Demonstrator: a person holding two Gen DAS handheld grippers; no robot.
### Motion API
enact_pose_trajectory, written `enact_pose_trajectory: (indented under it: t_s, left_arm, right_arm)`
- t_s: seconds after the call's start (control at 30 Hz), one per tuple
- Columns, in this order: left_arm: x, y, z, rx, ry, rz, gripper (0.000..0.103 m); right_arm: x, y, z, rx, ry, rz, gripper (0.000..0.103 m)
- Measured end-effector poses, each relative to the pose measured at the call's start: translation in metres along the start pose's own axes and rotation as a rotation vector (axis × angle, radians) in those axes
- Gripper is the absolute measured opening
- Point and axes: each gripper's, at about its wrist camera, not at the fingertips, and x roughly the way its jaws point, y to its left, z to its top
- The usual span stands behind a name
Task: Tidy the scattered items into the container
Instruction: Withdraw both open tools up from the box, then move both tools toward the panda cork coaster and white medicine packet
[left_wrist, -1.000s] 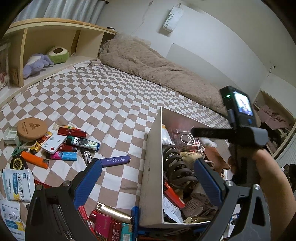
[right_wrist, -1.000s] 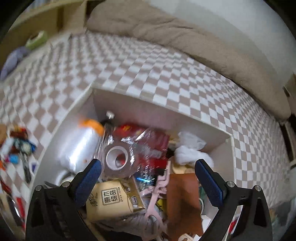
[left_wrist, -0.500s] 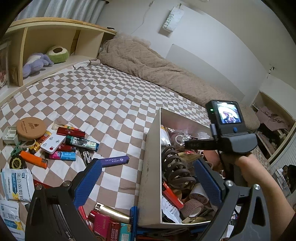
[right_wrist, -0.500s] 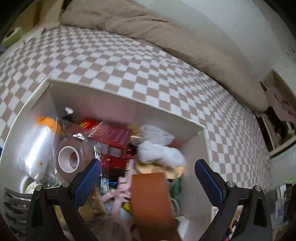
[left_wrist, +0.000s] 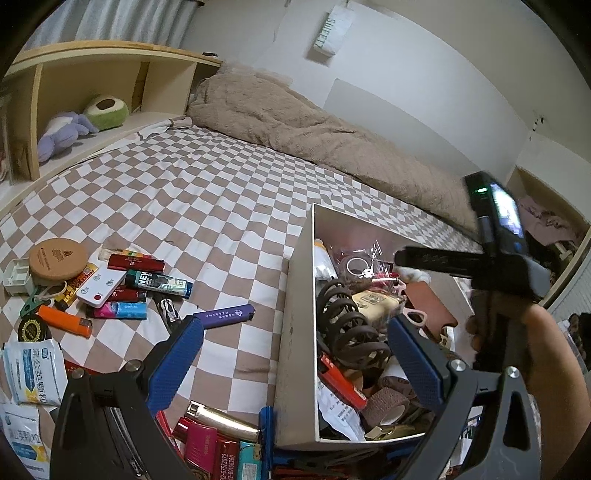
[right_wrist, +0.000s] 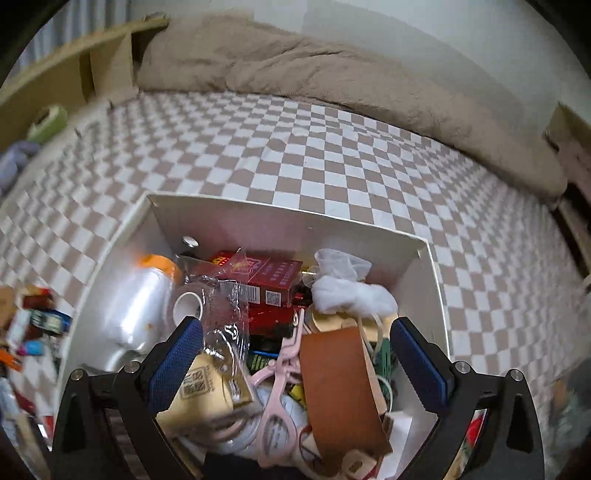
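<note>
A white box (left_wrist: 295, 332) stands on the checked bedspread, full of small items; it also shows in the right wrist view (right_wrist: 280, 225). Loose items lie left of it: a purple lighter (left_wrist: 224, 315), an orange lighter (left_wrist: 64, 320), a round cork coaster (left_wrist: 57, 257), a white remote (left_wrist: 99, 286), white sachets (left_wrist: 33, 365) and red and pink packs (left_wrist: 218, 448) at the near edge. My left gripper (left_wrist: 295, 363) is open and empty, low over the box's left wall. My right gripper (right_wrist: 295, 363) is open and empty above the box, over a brown leather piece (right_wrist: 336, 387) and a pink clip (right_wrist: 280, 391).
A beige blanket (left_wrist: 314, 125) lies along the far side of the bed. A wooden shelf (left_wrist: 74, 92) at the left holds two plush toys. The right hand-held gripper and the forearm (left_wrist: 517, 295) sit over the box's right side in the left wrist view.
The right gripper has swung back left over the box and pulled up; its view now shows the whole box. The left gripper has barely moved.
</note>
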Motion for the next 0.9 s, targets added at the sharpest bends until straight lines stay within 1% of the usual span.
enact_pose_trajectory:
  t_s: [0.1, 0.13, 0.23, 0.3, 0.37, 0.47, 0.57, 0.8, 0.9]
  left_arm:
    - [0.002, -0.005, -0.002, 0.022, 0.003, -0.002, 0.101]
    - [0.002, -0.007, -0.002, 0.028, 0.005, -0.001, 0.101]
    - [0.004, -0.01, -0.004, 0.041, 0.008, -0.001, 0.101]
    - [0.005, -0.013, -0.005, 0.048, 0.01, -0.003, 0.101]
    - [0.005, -0.014, -0.006, 0.051, 0.008, -0.009, 0.103]
    - [0.004, -0.017, -0.008, 0.058, 0.004, -0.016, 0.103]
    - [0.004, -0.021, -0.009, 0.069, 0.0, -0.013, 0.103]
    - [0.004, -0.028, -0.013, 0.101, -0.006, -0.003, 0.103]
    - [0.003, -0.031, -0.014, 0.11, -0.018, -0.016, 0.103]
  right_arm:
    - [-0.02, -0.006, -0.016, 0.052, -0.054, 0.073, 0.101]
    - [-0.028, -0.007, -0.022, 0.055, -0.079, 0.074, 0.103]
    - [-0.055, -0.001, -0.04, 0.021, -0.139, 0.063, 0.103]
    - [-0.06, -0.009, -0.042, 0.015, -0.172, 0.073, 0.103]
    - [-0.061, -0.019, -0.042, 0.03, -0.199, 0.099, 0.103]
    - [-0.073, -0.027, -0.055, 0.05, -0.231, 0.124, 0.103]
    - [-0.083, -0.033, -0.066, 0.044, -0.266, 0.114, 0.103]
    - [-0.089, -0.047, -0.092, 0.07, -0.299, 0.114, 0.103]
    - [-0.092, -0.05, -0.102, 0.075, -0.327, 0.072, 0.103]
